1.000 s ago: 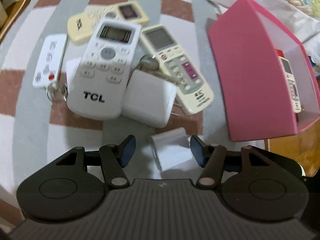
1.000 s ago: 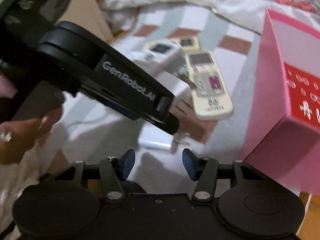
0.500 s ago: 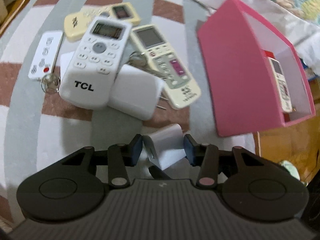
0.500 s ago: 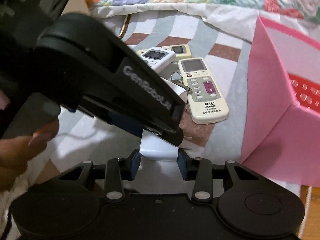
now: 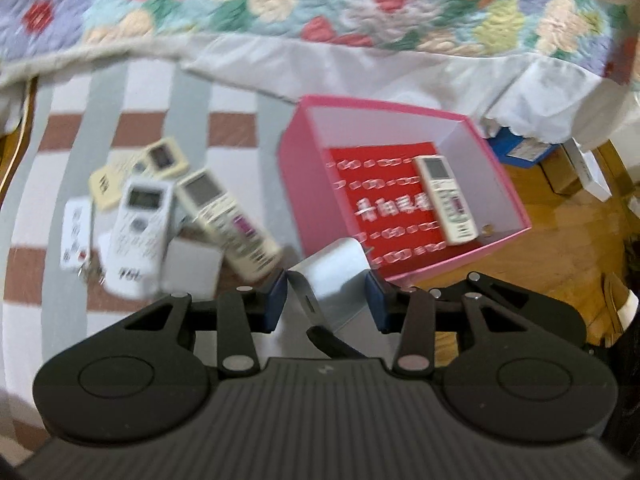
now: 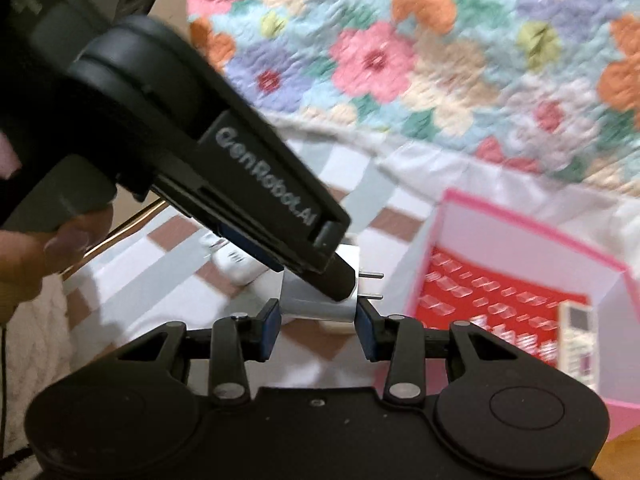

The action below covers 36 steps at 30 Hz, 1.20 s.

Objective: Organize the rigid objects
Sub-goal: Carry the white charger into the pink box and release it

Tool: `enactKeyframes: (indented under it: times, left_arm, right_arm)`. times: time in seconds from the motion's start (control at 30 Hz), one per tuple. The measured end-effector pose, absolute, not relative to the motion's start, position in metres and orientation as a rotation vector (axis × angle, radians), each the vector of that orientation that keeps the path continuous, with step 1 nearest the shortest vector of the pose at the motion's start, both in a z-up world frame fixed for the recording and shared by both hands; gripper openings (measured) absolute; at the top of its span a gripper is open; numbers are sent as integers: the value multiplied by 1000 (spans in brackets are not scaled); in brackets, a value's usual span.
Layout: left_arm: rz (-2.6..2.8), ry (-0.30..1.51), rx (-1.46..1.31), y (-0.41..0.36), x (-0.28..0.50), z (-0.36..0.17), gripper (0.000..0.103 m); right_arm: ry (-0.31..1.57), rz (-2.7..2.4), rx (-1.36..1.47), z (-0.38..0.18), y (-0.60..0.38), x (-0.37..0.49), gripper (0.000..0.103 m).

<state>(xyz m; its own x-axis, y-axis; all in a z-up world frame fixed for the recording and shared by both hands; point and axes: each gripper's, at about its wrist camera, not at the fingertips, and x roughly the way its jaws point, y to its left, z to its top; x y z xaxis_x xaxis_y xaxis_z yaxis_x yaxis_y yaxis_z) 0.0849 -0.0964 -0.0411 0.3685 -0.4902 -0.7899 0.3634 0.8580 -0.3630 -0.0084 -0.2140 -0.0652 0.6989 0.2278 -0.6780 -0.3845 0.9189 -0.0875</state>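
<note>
Gripping a small white plastic plug-in charger block (image 5: 334,276), the left gripper (image 5: 327,302) had its two blue pads pressed on the block's two sides. The block sat tilted between the pads, up off the striped cloth (image 5: 132,128), right by the near wall of the open pink cardboard box (image 5: 298,184).

In the right wrist view, the right gripper (image 6: 318,322) also had its blue pads touching the sides of the same block (image 6: 308,300), so both tools were closed on it. Two thin metal prongs (image 6: 370,285) stuck out of the block toward the box (image 6: 532,228). The black body of the left tool (image 6: 240,184) crossed over the top of the block, and a hand (image 6: 28,252) held that tool.

Inside the box lay one cream remote with buttons (image 5: 446,199) on a red sheet with rows of shapes (image 5: 372,196).

To the left of the box, on the cloth, sat a pile: a big white remote with a grey screen (image 5: 138,232), a cream remote with a purple patch (image 5: 228,218), a yellowish remote (image 5: 138,170), a thin white key-fob remote (image 5: 75,232) and a larger square white charger (image 5: 192,266). This pile was blurry. A quilt with flowers (image 5: 320,0) lay behind it all.
</note>
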Motion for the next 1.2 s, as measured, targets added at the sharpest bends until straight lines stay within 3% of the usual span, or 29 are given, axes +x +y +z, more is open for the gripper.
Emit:
enactKeyframes:
  times: [0.4,0.8,1.13,1.2]
  left_arm:
    - [-671,1221,-129,-209,131,-39,40]
    - [-617,1453,-234,-269,183,-115,40]
    - [-586,1529,-292,-287,190,-148,40]
    - [-545,1509,-226,-292,187,-148,40]
  right_arm:
    - [843,163,-35,-52,-314,30,45]
    - [1129,51,228,-92,-380,91,45]
    - [1258,-51,126,-114,-366,112,44]
    - [1278,-80,40,-118,-359,115,48]
